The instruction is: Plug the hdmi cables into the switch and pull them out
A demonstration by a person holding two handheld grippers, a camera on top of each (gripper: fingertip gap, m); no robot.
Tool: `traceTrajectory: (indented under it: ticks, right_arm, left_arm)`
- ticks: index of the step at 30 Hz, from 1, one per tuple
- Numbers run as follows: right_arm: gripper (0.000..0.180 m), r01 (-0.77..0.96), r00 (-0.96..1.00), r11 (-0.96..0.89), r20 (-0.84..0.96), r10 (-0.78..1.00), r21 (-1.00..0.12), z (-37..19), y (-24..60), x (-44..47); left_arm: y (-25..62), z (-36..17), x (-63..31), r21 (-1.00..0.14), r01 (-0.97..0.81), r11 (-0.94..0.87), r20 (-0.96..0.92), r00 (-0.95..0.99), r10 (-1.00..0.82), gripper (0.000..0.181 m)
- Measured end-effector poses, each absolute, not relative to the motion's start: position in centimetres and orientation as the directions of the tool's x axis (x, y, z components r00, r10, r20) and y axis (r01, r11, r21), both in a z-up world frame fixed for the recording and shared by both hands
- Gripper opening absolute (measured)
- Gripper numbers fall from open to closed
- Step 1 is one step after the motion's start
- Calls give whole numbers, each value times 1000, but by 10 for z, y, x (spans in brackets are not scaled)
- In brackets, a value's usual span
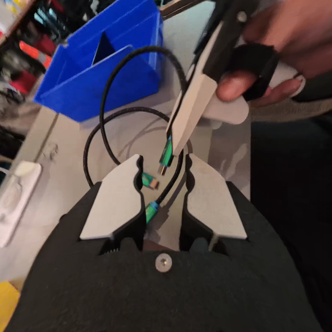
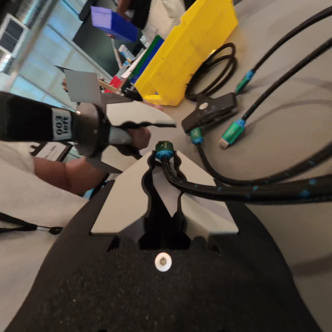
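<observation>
Right wrist view shows the right gripper [image 2: 163, 154] pinching a green HDMI plug [image 2: 163, 145] between its fingertips, the braided black cable [image 2: 224, 188] trailing off to the right. Ahead on the grey worktop [image 2: 287, 233] lies the black switch [image 2: 210, 111], with one green plug [image 2: 196, 134] seated in its near end and another loose plug [image 2: 231, 134] lying just beside it. A yellow bin [image 2: 188, 53] stands behind. Left wrist view shows the left gripper [image 1: 164, 161] spread apart and holding nothing, above two loose plugs on the worktop; the right gripper [image 1: 170, 154] carries its plug [image 1: 166, 158] tip downward, and a blue bin [image 1: 100, 71] stands beyond.
</observation>
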State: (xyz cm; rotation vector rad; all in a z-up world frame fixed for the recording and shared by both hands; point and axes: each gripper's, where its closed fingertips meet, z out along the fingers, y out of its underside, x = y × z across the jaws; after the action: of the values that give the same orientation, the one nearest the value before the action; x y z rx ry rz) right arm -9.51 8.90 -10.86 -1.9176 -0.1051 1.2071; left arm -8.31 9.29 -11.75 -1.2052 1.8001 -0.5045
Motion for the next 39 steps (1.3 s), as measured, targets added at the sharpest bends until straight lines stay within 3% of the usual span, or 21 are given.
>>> traceTrajectory:
  ticks: [4, 9, 12, 14, 26, 39]
  right_arm:
    - [20, -326, 478, -644, -708, 520, -693, -100, 83, -109]
    - [21, -312, 402, -665, -729, 555, -678, -86, 77, -113]
    - [30, -345, 306, -696, -777, 550, -629, -79, 76, -115]
    - [23, -341, 323, -697, -775, 544, -631, -83, 79, -115]
    - [22, -301, 417, -642, -703, 576, -705, -84, 83, -108]
    - [9, -322, 429, -645, -714, 553, -693, -87, 83, -106]
  left_arm:
    - [92, -126, -83, -592, -477, 650, -605, -269, -749, 8]
    - [89, -111, -87, -453, -362, 814, -766, -308, -564, 7]
    - [93, -109, -89, -373, -352, 859, -817, -315, -484, 7]
    - [95, -109, -89, -340, -353, 872, -834, -315, -453, 7]
    - [103, -108, -93, -349, -419, 838, -846, -245, -474, 7]
    - [114, -103, -92, -318, -445, 837, -866, -222, -447, 6]
